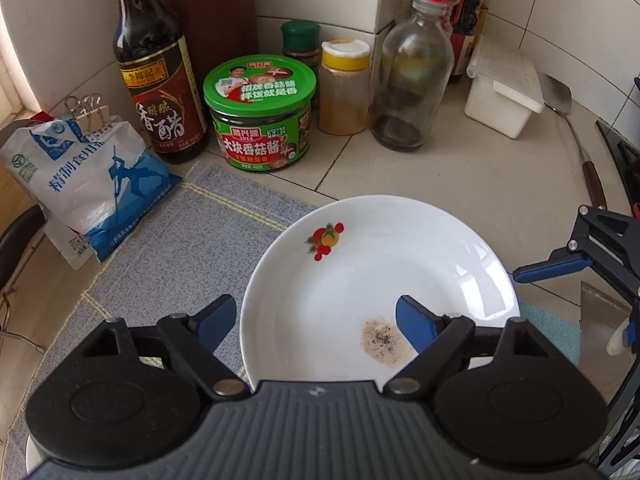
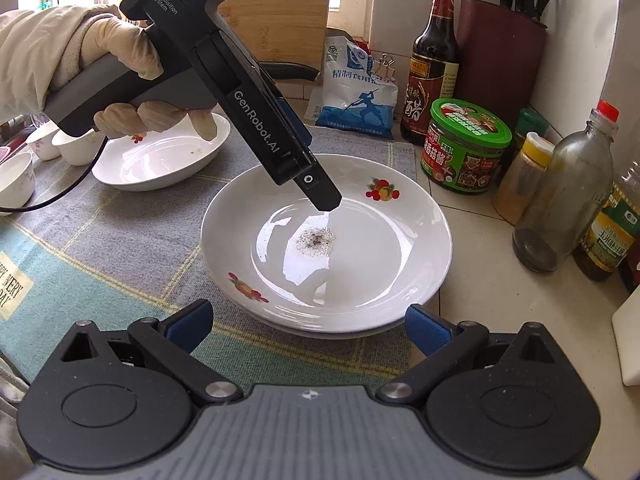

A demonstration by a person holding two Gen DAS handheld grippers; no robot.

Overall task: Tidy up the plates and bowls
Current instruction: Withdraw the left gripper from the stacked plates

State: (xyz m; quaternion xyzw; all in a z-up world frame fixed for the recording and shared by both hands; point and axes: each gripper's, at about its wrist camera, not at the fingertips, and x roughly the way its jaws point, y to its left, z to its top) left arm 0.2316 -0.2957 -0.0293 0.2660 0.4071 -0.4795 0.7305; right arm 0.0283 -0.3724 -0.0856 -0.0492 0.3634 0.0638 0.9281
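Note:
A white plate with fruit prints (image 2: 360, 264) and a patch of dark crumbs lies on what looks like a second plate beneath it, on the placemat. It also shows in the left wrist view (image 1: 360, 272). My left gripper (image 1: 316, 322) is open and empty, hovering over the plate's near left rim. My right gripper (image 2: 308, 326) is open and empty just before the plate's near edge. A second white dish (image 2: 160, 160) lies at the back left, with small white bowls (image 2: 76, 148) beside it.
Behind the plate stand a vinegar bottle (image 1: 160, 80), green-lidded sauce jar (image 1: 260, 120), spice jar (image 1: 344, 88), glass bottle (image 1: 412, 80) and white box (image 1: 504, 92). A salt bag (image 1: 88, 184) lies left. A spatula (image 1: 576, 136) lies right.

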